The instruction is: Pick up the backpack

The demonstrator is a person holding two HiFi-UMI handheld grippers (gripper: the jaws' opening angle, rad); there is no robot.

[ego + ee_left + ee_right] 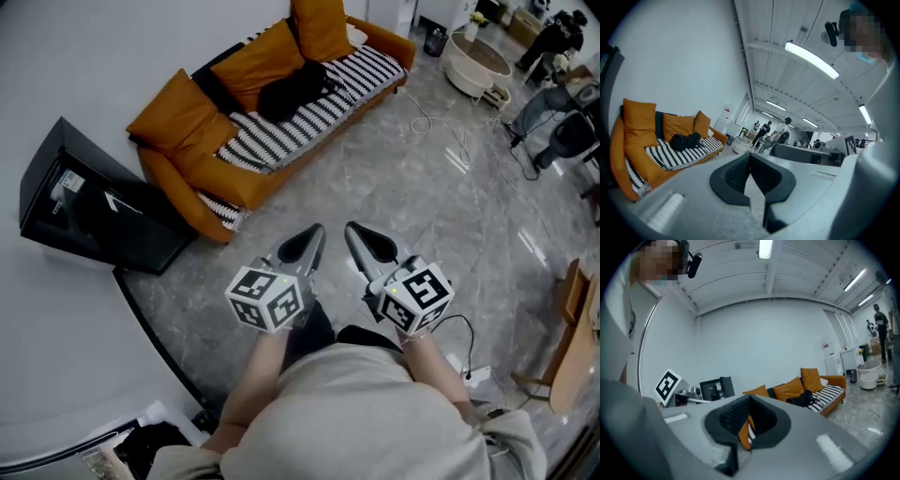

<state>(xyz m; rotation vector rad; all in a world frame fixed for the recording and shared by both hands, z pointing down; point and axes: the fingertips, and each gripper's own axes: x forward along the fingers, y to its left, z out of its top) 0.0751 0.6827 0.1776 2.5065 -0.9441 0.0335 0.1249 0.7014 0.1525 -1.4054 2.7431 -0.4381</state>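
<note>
The black backpack (292, 89) lies on the striped cover of an orange sofa (178, 192), between orange cushions. It also shows as a dark lump on the sofa in the left gripper view (685, 140) and in the right gripper view (802, 399). My left gripper (311, 234) and right gripper (356, 232) are held side by side over the grey floor, well short of the sofa and pointing toward it. Both are shut with nothing between the jaws; the tips meet in the left gripper (750, 155) and the right gripper (750, 397).
A black cabinet (89, 202) stands against the wall left of the sofa. A white round tub (476, 61) and loose cables (441, 127) are on the marble floor at the far right. Wooden furniture (574, 337) sits at the right edge. People (764, 131) stand far back.
</note>
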